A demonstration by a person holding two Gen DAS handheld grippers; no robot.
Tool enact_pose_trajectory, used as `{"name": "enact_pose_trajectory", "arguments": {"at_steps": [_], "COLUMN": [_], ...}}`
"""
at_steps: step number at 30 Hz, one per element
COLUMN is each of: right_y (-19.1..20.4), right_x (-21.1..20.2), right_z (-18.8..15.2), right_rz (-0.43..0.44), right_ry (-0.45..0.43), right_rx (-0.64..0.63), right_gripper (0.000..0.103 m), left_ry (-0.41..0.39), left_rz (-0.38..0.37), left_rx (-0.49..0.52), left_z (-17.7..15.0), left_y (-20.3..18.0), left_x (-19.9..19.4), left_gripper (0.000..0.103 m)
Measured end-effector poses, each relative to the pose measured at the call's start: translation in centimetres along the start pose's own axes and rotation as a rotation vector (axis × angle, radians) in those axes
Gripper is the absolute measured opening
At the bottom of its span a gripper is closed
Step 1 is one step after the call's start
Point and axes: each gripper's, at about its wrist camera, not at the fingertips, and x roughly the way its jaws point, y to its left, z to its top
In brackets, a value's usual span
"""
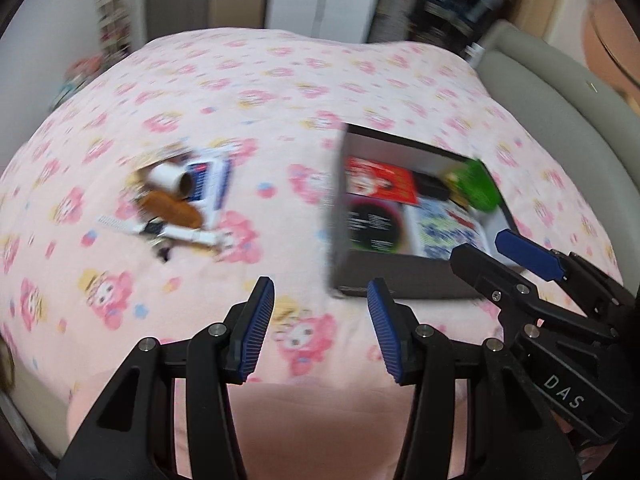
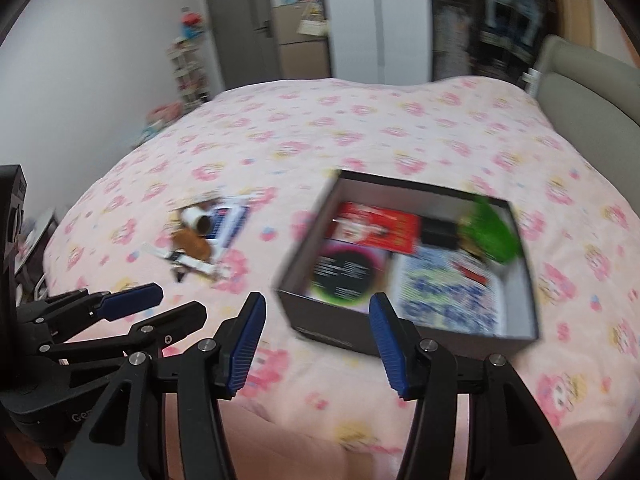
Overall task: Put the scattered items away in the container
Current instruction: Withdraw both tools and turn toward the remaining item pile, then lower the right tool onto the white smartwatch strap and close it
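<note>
Pink flowered bedspread (image 1: pixel 248 92) carries a dark container (image 2: pixel 404 332) holding booklets, at two o'clock from the left tongs (image 1: pixel 320 332). Scattered items (image 1: pixel 180 204) lie at ten o'clock. Left tongs and right tongs (image 2: pixel 316 344) both stand apart, empty.

White capitals "DAS" run along the black body of the right gripper (image 1: pixel 516 256), out at four o'clock in the left wrist view. In the right wrist view, "Ge…" shows on the left gripper (image 2: pixel 168 304) at eight o'clock, cut off. All print in the box (image 2: pixel 520 332) is too blurred to read.
</note>
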Motion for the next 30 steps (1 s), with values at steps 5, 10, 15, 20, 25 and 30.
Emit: {"name": "enact_pose_trajectory", "arguments": {"at_steps": [5,10,15,20,25,30], "right_y": [5.1,8.6,10.2,11.8,12.9,13.0], "right_x": [3.5,8.3,14.1,19.5,23.8,26.2], "right_z": [2.6,4.9,5.6,5.3,3.6,2.3], "right_rz": [0.095,0.155,0.133,0.140,0.143,0.126], "right_ry": [0.005,0.052,0.123,0.202,0.294,0.354], "right_rx": [-0.078,-0.100,-0.099,-0.115,-0.133,-0.187], "right_gripper": [0.050,0.050,0.050,0.048,0.048,0.048], "left_ry": [-0.026,0.013,0.084,0.154,0.257,0.315], "left_rz": [0.058,0.038,-0.048,-0.078,-0.082,-0.042], "left_rx": [-0.144,-0.290,-0.467,-0.602,-0.679,-0.674], "left_z": [0.8,1.5,2.7,5.0,5.0,5.1], "left_y": [6.2,12.0,17.6,21.2,21.7,21.8], "left_x": [-0.2,2.1,5.6,10.2,15.1,17.6], "left_gripper": [0.049,0.050,0.048,0.048,0.048,0.048]}}
